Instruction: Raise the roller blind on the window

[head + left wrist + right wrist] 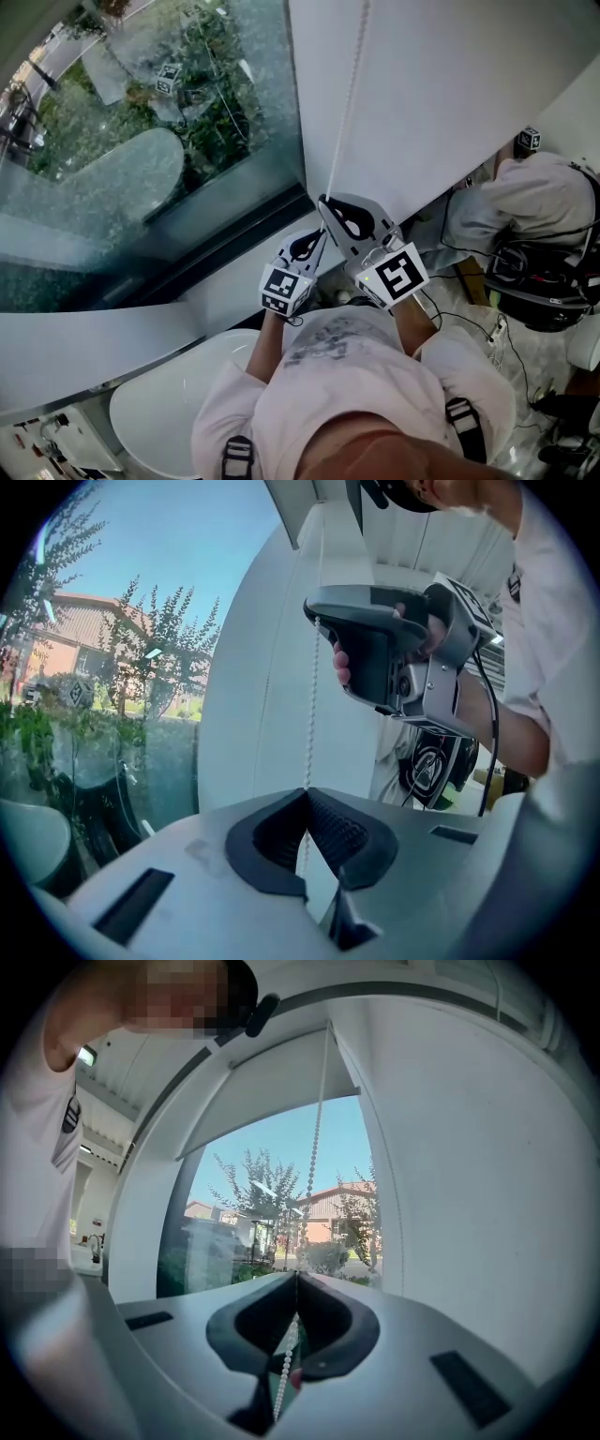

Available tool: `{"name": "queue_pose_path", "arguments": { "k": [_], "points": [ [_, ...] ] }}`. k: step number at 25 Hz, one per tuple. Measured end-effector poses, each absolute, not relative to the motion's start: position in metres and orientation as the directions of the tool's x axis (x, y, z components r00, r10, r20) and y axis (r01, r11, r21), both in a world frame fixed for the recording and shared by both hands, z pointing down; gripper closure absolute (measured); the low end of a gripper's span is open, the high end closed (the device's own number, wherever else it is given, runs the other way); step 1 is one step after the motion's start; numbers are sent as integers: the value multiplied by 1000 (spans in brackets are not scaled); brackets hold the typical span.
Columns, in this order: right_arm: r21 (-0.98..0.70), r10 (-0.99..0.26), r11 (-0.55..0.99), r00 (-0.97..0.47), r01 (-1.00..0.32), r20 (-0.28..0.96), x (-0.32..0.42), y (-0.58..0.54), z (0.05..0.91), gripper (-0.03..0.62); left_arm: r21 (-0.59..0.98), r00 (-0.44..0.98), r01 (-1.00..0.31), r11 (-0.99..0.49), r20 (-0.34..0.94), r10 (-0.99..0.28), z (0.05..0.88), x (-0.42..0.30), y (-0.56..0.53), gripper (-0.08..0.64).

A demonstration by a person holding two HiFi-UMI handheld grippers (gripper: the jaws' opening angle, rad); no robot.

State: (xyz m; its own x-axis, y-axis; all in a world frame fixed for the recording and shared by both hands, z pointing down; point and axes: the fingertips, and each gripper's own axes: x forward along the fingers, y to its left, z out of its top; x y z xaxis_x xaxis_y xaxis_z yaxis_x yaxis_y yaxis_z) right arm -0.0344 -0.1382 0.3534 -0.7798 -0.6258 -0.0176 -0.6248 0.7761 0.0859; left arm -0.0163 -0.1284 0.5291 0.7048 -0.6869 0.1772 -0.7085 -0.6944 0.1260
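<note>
Gripping the chain [345, 103] of a roller blind [272, 1091] with both tools, a person stands at the window [141, 141], one grip stacked above the other. The right gripper [322, 201] has its jaws pinched shut on the beads, as its own view shows, with the chain [314, 1166] running taut from the jaw tips [296, 1274] up to the roller. The left gripper [312, 242] sits just below. Its jaws are likewise closed on the chain [312, 714], which climbs straight from them [305, 791] to the right gripper [319, 621] overhead. The blind's lower edge hangs part-way up, leaving glass and trees in view beneath it.

The step in hand appears to be a two-handed downward haul on the chain. Done well, the pull follows the chain's own line, close to the wall, because a sideways drag could jump the beads off the sprocket. Both grips should stay firm, as smooth beads can slip through closed pads. At the bottom of the stroke, only one gripper should let go and re-grip higher while the other holds the tension. Otherwise the blind may run back down.
</note>
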Motion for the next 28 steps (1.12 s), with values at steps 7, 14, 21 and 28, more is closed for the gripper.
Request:
{"name": "queue_pose_path", "arguments": {
  "k": [7, 14, 21, 28],
  "points": [
    [74, -631, 774, -776, -629, 0, -32, -137, 367, 529, 145, 706, -707, -692, 201, -679, 543, -13, -128, 554],
    [76, -631, 775, -775, -628, 37, -32, -139, 387, 529, 156, 707, -704, -693, 237, -666, 564, -10, -131, 554],
    [70, -630, 776, -774, -627, 61, -31, -132, 396, 529, 171, 707, -704, -689, 255, -660, 573, -8, -122, 554],
    [80, -627, 778, -776, -623, 61, -30, -138, 400, 529, 163, 722, -688, -707, 255, -644, 561, -16, -113, 552]
  ]
}}
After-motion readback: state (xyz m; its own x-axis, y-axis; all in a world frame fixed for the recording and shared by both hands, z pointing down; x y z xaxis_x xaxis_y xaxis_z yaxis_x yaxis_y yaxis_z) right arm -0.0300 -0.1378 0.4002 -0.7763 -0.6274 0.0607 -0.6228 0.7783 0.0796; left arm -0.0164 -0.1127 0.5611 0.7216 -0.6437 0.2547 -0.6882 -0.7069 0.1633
